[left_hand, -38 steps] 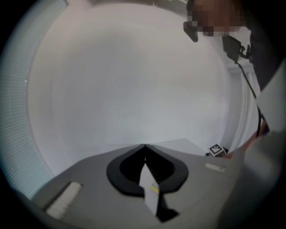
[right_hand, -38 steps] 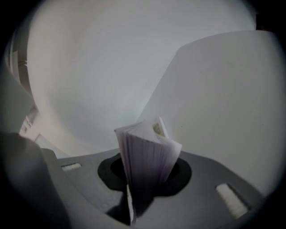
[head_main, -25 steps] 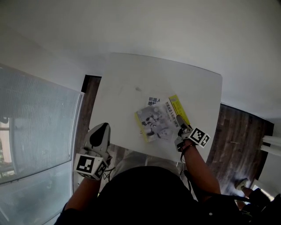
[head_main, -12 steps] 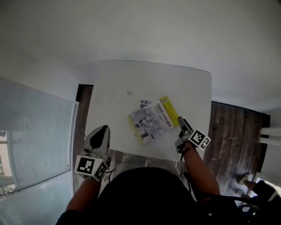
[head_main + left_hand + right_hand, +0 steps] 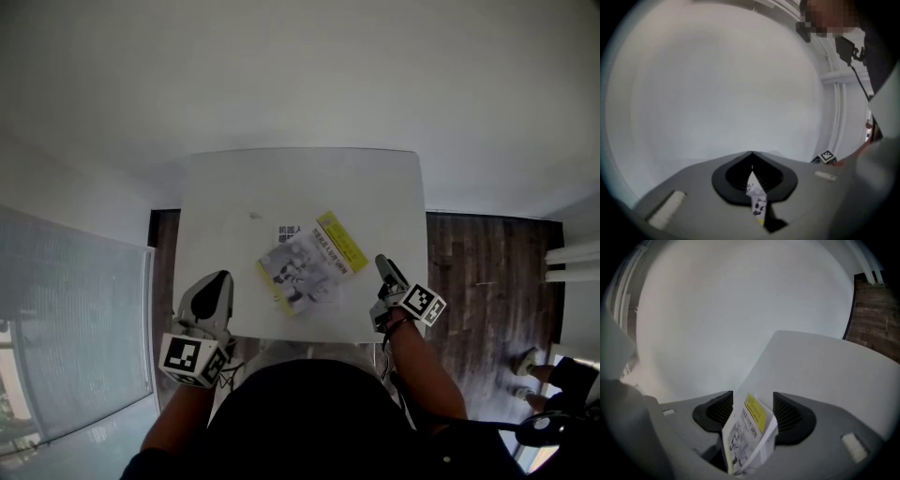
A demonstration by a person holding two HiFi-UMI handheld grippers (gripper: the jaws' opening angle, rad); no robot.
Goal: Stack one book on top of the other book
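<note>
While the top book is lying flat on the lower book, which is peeking out only at the far left corner, the stack is sitting near the middle of the table with nothing touching it. The right gripper is hovering just beside the stack's right end, apart from it, with its jaws standing moderately wide. Its own view is framing the books between the pads without contact. The left gripper is hanging by the table's near left corner, farther from the books, with its jaws pinched together on nothing. The stack's long axis is running diagonally from near left to far right, and the yellow band is crossing the end nearest the right gripper. Judging by this, the stacking is looking finished. Any last nudge to square the books is falling to the right gripper, the nearer one, pushing leftward along that axis.
</note>
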